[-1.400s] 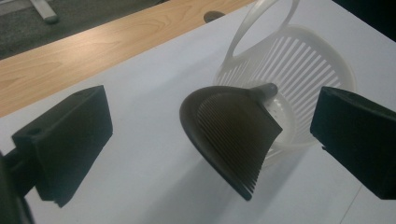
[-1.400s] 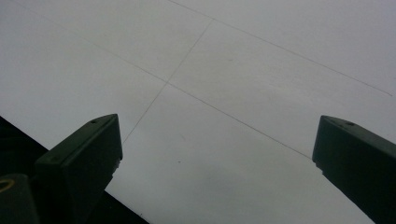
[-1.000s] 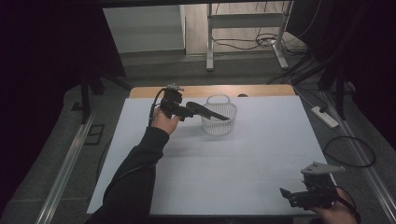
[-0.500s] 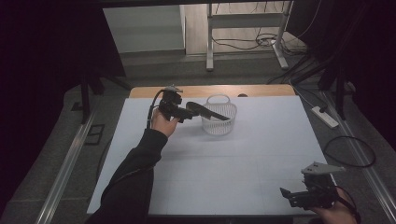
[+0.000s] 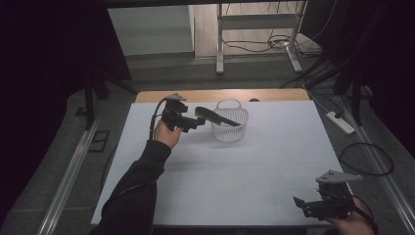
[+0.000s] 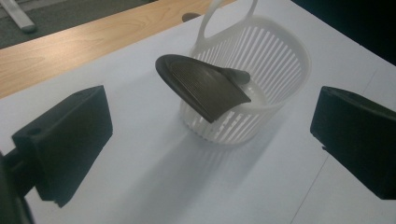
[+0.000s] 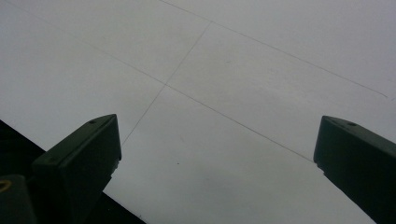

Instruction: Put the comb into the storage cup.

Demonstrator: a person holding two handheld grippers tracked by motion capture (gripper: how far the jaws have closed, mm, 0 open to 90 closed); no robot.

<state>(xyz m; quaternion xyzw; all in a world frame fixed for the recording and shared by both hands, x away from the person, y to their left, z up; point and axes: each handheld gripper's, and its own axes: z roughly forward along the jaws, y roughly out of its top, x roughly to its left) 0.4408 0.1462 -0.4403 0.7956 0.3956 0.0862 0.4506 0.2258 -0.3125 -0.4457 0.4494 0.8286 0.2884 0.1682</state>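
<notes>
White tabletop (image 5: 235,171), lit from above, with a strip of bare wood (image 5: 274,95) along its far edge and dark floor all round; entries follow. Item one: white slatted basket (image 5: 229,123), loop handle upright, standing in the upper middle of the high view. Item two: dark ribbed shoe sole (image 6: 203,86), propped slantwise, its far end down inside the basket and its near end jutting out over the rim, so it leans rather than lies flat; I judge it only half stowed and likely to need a push. Item three: my left gripper (image 5: 188,121), just left of the basket in the high view, jaws spread wide and grasping nothing; in the left gripper view the sole sits between and beyond them, apart from both, which reads as a let-go. Item four: my right gripper (image 5: 306,205), parked low at the lower right corner of the high view, well apart from the basket, jaws likewise released over bare tabletop, idle.
</notes>
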